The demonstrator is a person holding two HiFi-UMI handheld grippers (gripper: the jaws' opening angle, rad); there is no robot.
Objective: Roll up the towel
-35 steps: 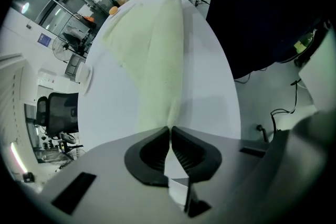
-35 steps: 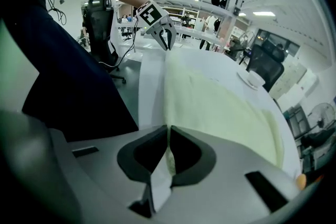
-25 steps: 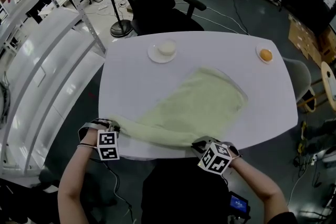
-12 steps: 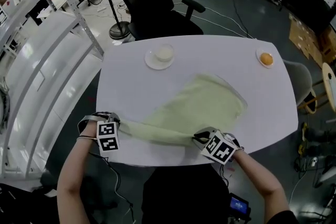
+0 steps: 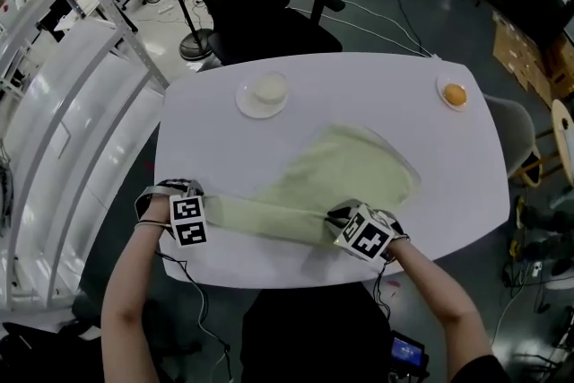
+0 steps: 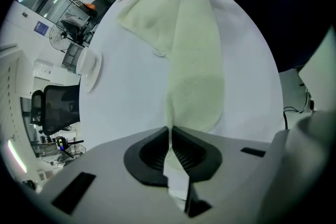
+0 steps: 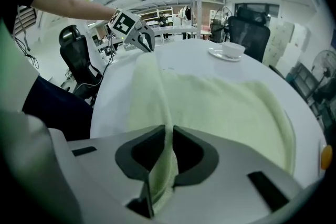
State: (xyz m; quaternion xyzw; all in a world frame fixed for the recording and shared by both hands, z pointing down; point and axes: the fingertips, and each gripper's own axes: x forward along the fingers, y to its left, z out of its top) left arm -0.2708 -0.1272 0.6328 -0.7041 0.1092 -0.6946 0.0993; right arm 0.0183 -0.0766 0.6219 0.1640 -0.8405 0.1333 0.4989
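Lower left of the head view: left gripper (image 5: 190, 213) at the near edge of the white tabletop (image 5: 215, 139), fingers pressed together on one end of the pale green towel (image 5: 345, 175). The towel's near edge is gathered into a band running right, and the rest lies flat at centre, with a cup on a saucer (image 5: 262, 94) apart at the upper left. Lower right of centre: right gripper (image 5: 348, 227), fingers pinching the band's other end and just lately easing apart; upper right, an orange (image 5: 455, 94) on a small plate.

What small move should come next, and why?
Probably turn the near fold over further, away from the person: left tool and right tool pinch the towel at that fold, the right's jaws having just been opening on it; most lies flat.
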